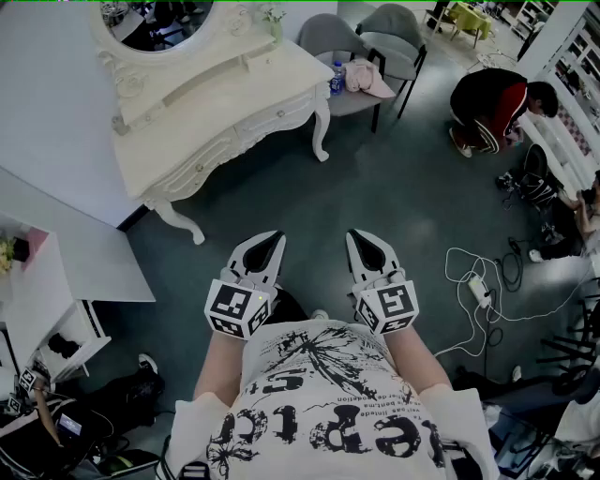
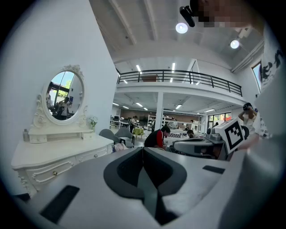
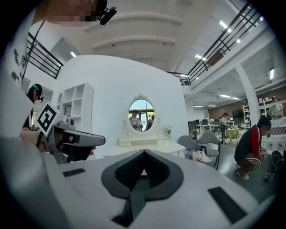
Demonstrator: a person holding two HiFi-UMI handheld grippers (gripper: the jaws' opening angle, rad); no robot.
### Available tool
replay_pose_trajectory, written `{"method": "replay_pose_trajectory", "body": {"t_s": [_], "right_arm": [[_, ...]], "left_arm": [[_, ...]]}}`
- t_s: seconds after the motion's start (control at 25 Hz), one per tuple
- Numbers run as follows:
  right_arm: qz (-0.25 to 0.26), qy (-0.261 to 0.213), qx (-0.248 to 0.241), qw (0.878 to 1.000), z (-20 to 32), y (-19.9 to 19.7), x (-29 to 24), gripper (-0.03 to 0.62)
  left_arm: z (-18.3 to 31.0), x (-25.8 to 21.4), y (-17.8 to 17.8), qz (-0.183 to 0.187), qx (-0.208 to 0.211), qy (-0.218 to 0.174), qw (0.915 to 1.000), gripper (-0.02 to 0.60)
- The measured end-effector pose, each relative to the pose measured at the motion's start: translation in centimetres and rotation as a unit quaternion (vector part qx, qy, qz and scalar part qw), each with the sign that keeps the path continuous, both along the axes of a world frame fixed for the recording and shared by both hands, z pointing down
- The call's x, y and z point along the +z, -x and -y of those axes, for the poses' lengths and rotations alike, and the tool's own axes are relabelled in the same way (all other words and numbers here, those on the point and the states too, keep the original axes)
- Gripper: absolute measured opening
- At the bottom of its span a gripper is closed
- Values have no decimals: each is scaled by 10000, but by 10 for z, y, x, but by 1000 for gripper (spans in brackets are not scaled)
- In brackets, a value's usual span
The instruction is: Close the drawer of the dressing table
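Observation:
The white dressing table [image 1: 202, 98] with its oval mirror [image 1: 155, 19] stands at the upper left of the head view, its drawer fronts [image 1: 272, 114] facing me. I cannot tell whether a drawer stands out. Both grippers hang close to my body, well short of the table. The left gripper [image 1: 270, 242] is shut and empty, and so is the right gripper [image 1: 362, 240]. The left gripper view has the table [image 2: 58, 154] at its left, beyond the closed left gripper [image 2: 143, 148]. The right gripper [image 3: 144, 152] points toward the table [image 3: 147, 144] straight ahead.
Two grey chairs [image 1: 375, 42] stand right of the table, with a water bottle [image 1: 337, 77] and a pink cloth [image 1: 367, 77] on one seat. A person [image 1: 492, 103] crouches at the far right. Cables and a power strip [image 1: 478, 286] lie on the floor. A white shelf unit [image 1: 47, 300] is at left.

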State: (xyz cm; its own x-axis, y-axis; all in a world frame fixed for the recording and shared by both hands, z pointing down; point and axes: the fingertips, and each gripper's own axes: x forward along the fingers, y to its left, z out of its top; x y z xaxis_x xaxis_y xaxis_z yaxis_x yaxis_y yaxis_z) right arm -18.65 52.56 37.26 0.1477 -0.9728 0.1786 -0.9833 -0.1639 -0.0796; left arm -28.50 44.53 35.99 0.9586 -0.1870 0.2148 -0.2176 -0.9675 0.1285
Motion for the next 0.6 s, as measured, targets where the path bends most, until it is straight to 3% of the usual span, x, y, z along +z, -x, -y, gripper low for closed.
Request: {"method": "replay_pose_trajectory", "body": {"t_s": [0.6], "right_arm": [[53, 60, 21, 10000, -3, -16, 13, 17]], "left_arm": [[-2, 14, -17, 121, -32, 73, 9999, 20]]}}
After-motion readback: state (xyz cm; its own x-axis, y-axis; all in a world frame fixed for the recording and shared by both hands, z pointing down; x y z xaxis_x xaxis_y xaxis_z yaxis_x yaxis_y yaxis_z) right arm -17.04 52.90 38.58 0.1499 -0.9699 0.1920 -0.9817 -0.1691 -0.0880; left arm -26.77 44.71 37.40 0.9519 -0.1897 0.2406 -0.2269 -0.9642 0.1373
